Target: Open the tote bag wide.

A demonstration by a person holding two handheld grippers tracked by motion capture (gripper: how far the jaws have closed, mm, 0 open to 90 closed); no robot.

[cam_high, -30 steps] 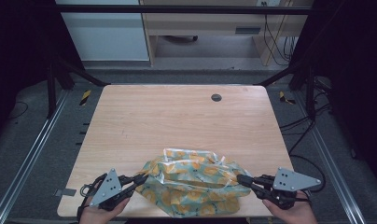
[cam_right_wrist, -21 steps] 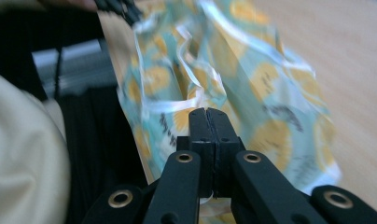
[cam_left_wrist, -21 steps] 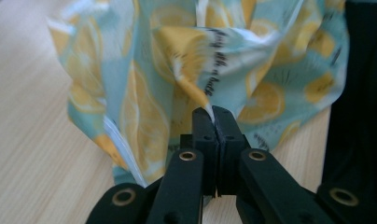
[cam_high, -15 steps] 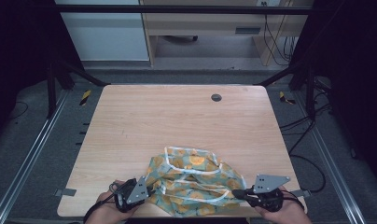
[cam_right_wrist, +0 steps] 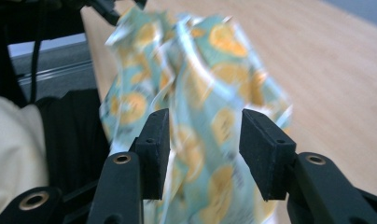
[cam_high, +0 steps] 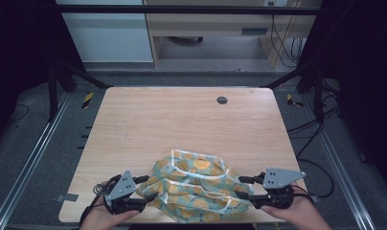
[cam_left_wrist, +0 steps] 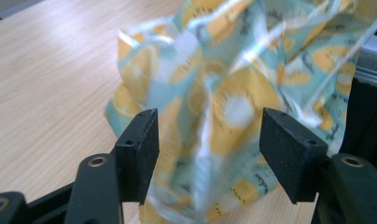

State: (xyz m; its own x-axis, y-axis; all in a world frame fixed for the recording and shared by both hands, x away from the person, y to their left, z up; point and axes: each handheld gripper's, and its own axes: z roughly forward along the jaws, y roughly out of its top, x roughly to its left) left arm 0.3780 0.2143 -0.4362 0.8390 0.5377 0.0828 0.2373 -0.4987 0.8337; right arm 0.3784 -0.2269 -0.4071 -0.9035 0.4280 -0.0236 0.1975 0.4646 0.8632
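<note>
A crumpled cloth (cam_high: pixel 194 184), teal with orange fruit prints and white trim, lies bunched at the table's front edge. My left gripper (cam_high: pixel 146 188) is at its left end and my right gripper (cam_high: pixel 243 187) at its right end. In the left gripper view the cloth (cam_left_wrist: pixel 233 93) hangs blurred between the jaws of my left gripper (cam_left_wrist: pixel 210 154), which stand wide apart. In the right gripper view the cloth (cam_right_wrist: pixel 200 70) also lies between the parted jaws of my right gripper (cam_right_wrist: pixel 207 149). Neither pair of jaws is pressed onto the fabric.
The wooden table (cam_high: pixel 182 124) has a small dark round cap (cam_high: pixel 222 100) near its far edge. Metal rails run along both sides of the table. Cables lie on the floor at the right. The person's hands come in at the bottom edge.
Both grippers moved inward toward each other, dipped toward the front edge, then came up a little. The cloth is now bunched narrower and taller than a second ago.
</note>
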